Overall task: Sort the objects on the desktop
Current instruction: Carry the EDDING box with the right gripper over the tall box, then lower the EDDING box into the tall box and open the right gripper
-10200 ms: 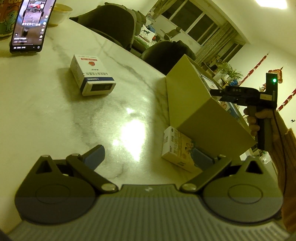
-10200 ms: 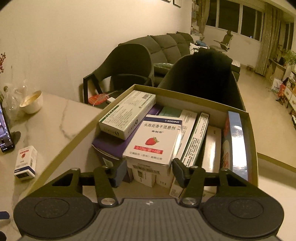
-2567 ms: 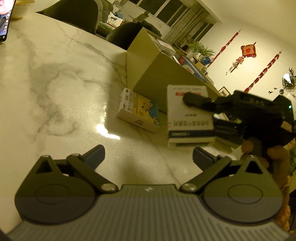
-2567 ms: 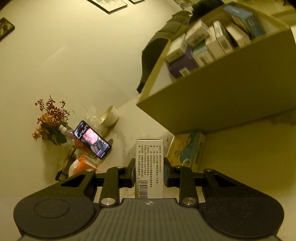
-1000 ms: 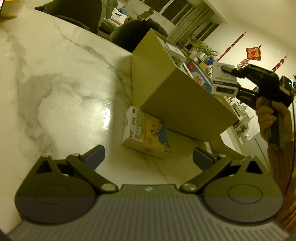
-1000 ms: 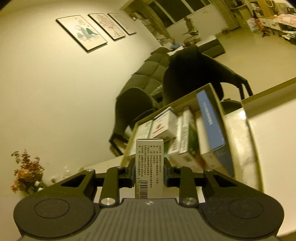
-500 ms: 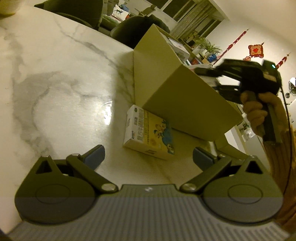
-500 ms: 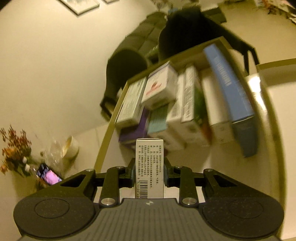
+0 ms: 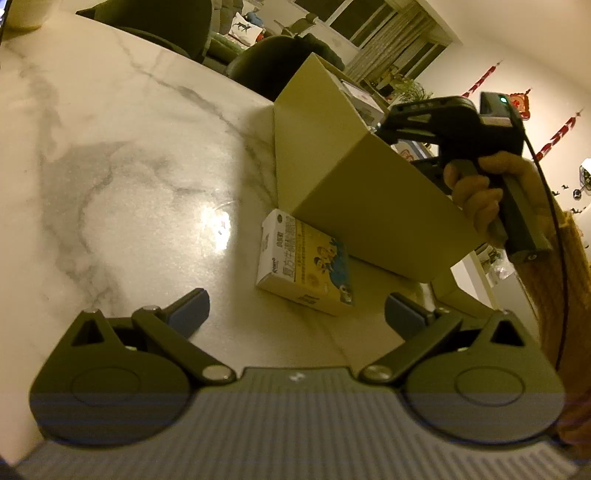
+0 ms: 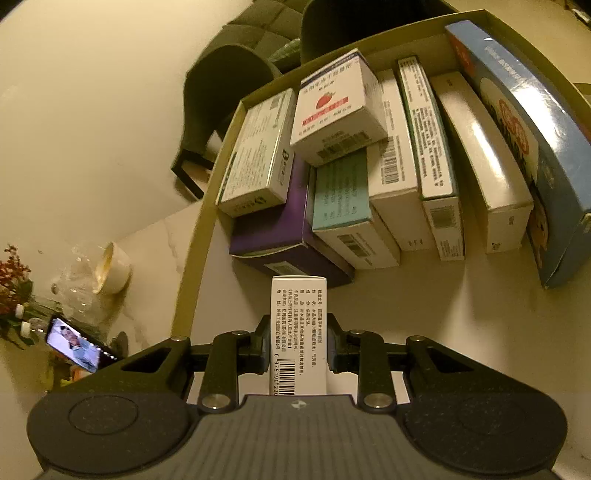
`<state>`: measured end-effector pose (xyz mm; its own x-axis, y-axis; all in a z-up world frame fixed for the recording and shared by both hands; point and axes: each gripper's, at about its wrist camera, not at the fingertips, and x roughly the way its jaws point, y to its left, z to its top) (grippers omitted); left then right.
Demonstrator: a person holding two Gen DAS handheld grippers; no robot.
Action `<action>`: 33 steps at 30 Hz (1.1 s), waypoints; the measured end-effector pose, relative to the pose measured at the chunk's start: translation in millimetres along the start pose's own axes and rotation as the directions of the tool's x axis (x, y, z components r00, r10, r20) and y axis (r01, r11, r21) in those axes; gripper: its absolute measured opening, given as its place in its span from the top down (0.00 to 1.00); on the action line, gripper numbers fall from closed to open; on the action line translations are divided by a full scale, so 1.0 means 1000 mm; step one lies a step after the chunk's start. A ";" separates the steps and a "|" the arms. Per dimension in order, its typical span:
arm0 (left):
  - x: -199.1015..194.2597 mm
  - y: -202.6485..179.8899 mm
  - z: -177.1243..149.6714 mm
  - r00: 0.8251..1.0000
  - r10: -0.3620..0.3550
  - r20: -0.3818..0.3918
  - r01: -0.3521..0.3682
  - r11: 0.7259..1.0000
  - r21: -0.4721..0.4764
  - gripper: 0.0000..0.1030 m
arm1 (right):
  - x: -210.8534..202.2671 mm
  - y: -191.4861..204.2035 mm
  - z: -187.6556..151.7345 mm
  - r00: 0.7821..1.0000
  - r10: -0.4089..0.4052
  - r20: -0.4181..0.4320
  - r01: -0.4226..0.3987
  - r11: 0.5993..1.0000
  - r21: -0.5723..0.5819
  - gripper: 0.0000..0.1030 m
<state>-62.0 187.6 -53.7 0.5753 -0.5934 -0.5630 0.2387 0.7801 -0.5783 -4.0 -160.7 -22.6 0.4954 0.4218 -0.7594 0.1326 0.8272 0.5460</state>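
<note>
My right gripper [image 10: 298, 349] is shut on a white medicine box [image 10: 298, 325] with a barcode, held over the near, bare floor of the tan storage box [image 10: 424, 314]. Several medicine boxes fill the far part of that container, among them a strawberry-printed box [image 10: 336, 107] and a purple one [image 10: 273, 229]. In the left wrist view my left gripper [image 9: 295, 308] hangs open above the marble table [image 9: 110, 155]. A yellow cartoon-printed box [image 9: 306, 266] lies just ahead of it, against the tan storage box [image 9: 354, 192]. The right gripper's body, held by a hand [image 9: 476, 188], reaches over that container's rim; its fingertips are hidden there.
A phone [image 10: 75, 345] with a lit screen, a white bowl [image 10: 112, 267] and red flowers [image 10: 11, 280] stand at the table's far left. Dark chairs [image 9: 166, 22] line the table's far side. The table edge runs just right of the storage box.
My right gripper, with the white box, has tipped downward and come in over the storage box, whose contents now fill its view. The left gripper has stayed in place.
</note>
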 end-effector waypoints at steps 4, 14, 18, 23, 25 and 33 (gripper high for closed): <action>0.001 -0.002 -0.001 1.000 0.001 0.000 -0.001 1.000 0.007 0.00 | 0.004 0.007 -0.002 0.999 -0.037 -0.015 0.037 0.999 0.000 0.70; 0.011 -0.017 -0.001 0.999 0.038 -0.007 -0.037 0.995 0.096 0.00 | 0.004 0.013 -0.002 0.992 -0.127 0.005 0.127 0.991 -0.038 0.63; 0.020 -0.027 0.000 0.999 0.053 -0.010 -0.051 0.988 0.147 0.00 | -0.001 0.008 -0.001 0.985 -0.167 0.036 0.168 0.985 -0.042 0.58; 0.030 -0.036 0.001 0.996 0.084 -0.013 -0.080 0.975 0.207 0.00 | -0.010 0.001 -0.002 0.980 -0.187 0.071 0.190 0.981 -0.030 0.58; 0.034 -0.039 0.001 0.995 0.098 -0.015 -0.092 0.969 0.227 0.00 | -0.014 0.000 -0.004 0.978 -0.190 0.088 0.194 0.981 -0.029 0.57; 0.050 -0.050 0.000 0.989 0.151 -0.003 -0.142 0.940 0.309 0.00 | -0.032 -0.004 -0.013 0.979 -0.140 0.147 0.144 0.989 -0.015 0.55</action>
<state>-45.5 118.5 -53.3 0.6022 -0.4696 -0.6456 0.3841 0.8794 -0.2814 -31.8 -172.5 -5.4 0.5927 0.2423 -0.7681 0.1894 0.8850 0.4253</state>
